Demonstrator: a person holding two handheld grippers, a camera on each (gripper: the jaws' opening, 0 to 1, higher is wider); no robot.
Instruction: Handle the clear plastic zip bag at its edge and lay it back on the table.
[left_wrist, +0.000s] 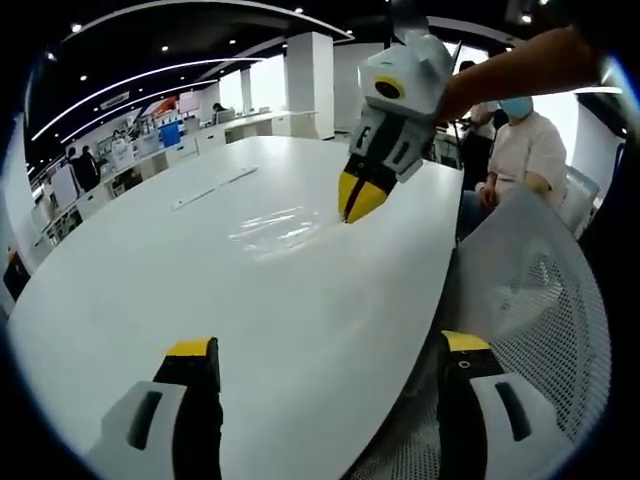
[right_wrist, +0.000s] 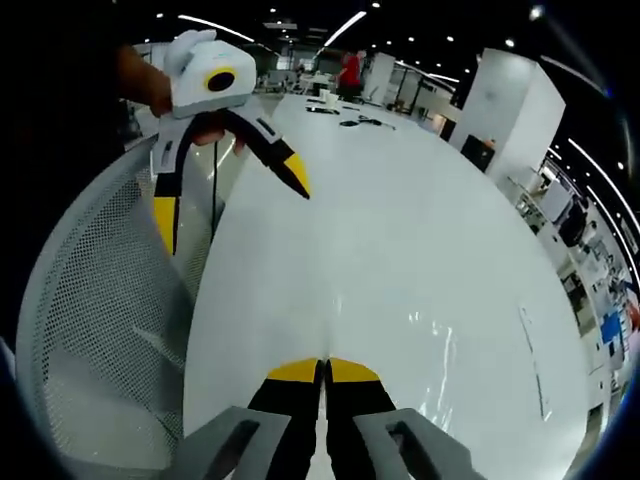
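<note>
Spread wide near the bench (left_wrist: 150, 300) edge, the left tongs (left_wrist: 325, 350) wait empty while the right tongs (left_wrist: 358, 205) pinch the bag (left_wrist: 275, 228) edge mid-bench, so laying it flat seems left.

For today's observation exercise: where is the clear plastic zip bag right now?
In the left gripper view the clear plastic zip bag lies flat on the white table, past its middle, with the right gripper touching down at its right edge.
</note>
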